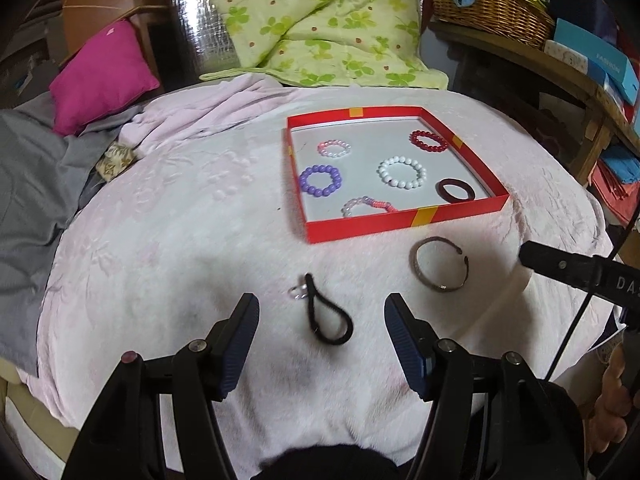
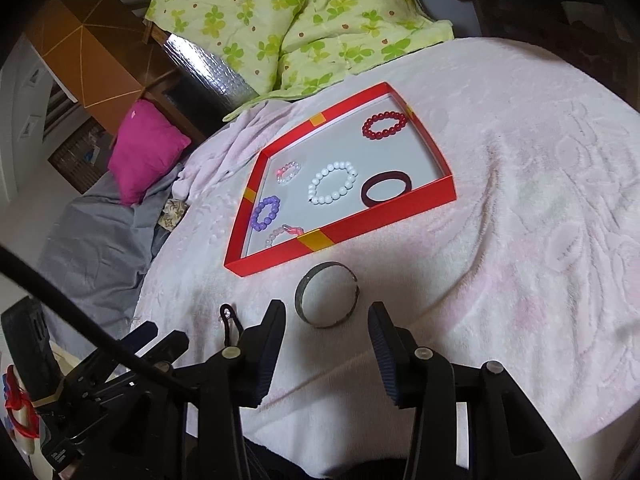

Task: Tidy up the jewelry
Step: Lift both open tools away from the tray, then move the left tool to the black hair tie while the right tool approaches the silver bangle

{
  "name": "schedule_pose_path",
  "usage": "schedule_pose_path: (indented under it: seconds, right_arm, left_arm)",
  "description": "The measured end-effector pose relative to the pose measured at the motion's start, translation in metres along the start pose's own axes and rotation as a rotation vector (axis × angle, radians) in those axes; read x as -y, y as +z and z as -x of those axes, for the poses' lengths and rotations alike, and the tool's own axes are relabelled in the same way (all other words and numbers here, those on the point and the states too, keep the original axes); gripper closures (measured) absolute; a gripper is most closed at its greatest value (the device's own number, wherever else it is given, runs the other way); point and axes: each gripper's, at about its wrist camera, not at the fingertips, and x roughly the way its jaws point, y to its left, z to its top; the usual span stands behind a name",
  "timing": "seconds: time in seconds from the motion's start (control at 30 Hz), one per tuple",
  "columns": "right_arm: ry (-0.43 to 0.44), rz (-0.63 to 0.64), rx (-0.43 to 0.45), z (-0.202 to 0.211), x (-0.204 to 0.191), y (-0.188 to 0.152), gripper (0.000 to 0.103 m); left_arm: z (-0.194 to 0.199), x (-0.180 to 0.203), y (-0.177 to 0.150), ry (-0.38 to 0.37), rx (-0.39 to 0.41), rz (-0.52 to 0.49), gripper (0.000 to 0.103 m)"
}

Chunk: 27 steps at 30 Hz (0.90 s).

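Note:
A red tray point(image 1: 404, 222) point(image 2: 280, 256) lies on the pale pink blanket and holds several bracelets: purple point(image 1: 321, 180), white point(image 1: 401, 172), red point(image 1: 429, 141), pink-white point(image 1: 334, 148) and a dark band point(image 1: 457, 190). A black hair tie with a clear bead point(image 1: 326, 318) lies on the blanket between the fingers of my open left gripper point(image 1: 321, 312). An open metal bangle point(image 1: 439, 262) point(image 2: 327, 294) lies just in front of the tray, just ahead of my open, empty right gripper point(image 2: 327, 316).
A green floral quilt point(image 1: 320, 20) lies behind the tray. A magenta pillow point(image 1: 102, 76) and grey sheet point(image 1: 28, 184) are at the left. A wicker basket point(image 1: 488, 4) and boxes stand on a shelf at the right.

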Motion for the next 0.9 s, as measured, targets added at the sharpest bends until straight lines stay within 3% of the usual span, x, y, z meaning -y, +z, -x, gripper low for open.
schedule_pose_path:
  seconds: [0.33, 0.7, 0.9]
  right_arm:
    - [-0.045, 0.008, -0.011, 0.013, 0.008, -0.016, 0.057]
    - [-0.076, 0.020, -0.078, -0.012, 0.010, -0.021, 0.057]
    - [-0.084, 0.070, -0.123, -0.038, -0.002, -0.017, 0.048]
  left_arm:
    - [0.003, -0.027, -0.023, 0.010, -0.023, 0.062, 0.036]
    - [-0.022, -0.060, -0.038, -0.004, -0.095, 0.170, 0.036]
    - [-0.036, -0.055, -0.031, -0.033, -0.115, 0.155, 0.036]
